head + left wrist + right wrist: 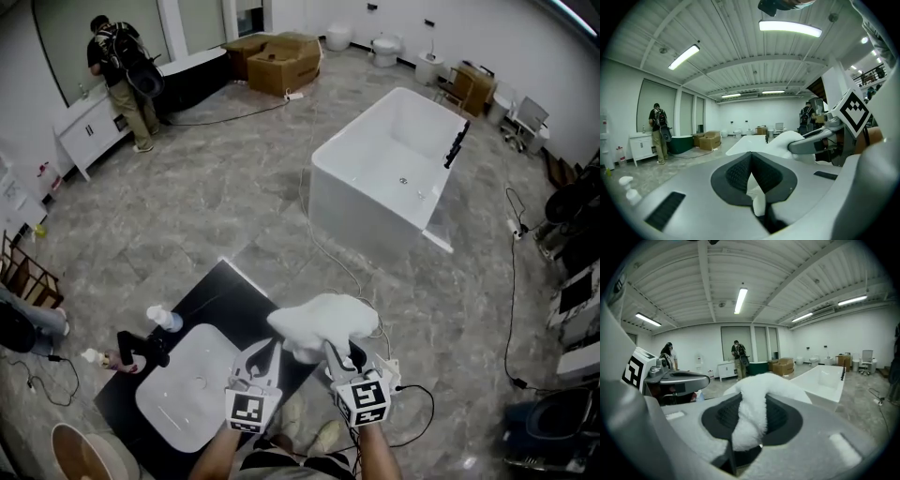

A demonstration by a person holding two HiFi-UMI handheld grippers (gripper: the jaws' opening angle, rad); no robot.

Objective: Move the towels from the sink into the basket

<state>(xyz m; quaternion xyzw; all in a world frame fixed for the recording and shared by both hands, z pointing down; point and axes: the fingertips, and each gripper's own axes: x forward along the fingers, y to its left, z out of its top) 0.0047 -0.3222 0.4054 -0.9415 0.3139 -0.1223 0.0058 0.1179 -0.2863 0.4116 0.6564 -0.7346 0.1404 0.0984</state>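
Left gripper (262,356) and right gripper (343,356) fingers are both pinching one white towel (323,322) aloft; next calling for swinging it near-left over the basket (84,428)

One white fluffy towel (323,321), bunched into a lump, held up in the air, off the sink, over the right edge of the black counter (239,300). Left gripper (267,352) pinches a thin corner of it; right gripper (339,356) is clamped on a thick fold that drapes over its jaws. Sink (187,386): white, rounded-rectangle basin, sits on the counter, below and left of the towel. Basket (80,455): round, tan, on the floor at bottom left, beside the counter, cut off by the frame edge, well apart from the towel.
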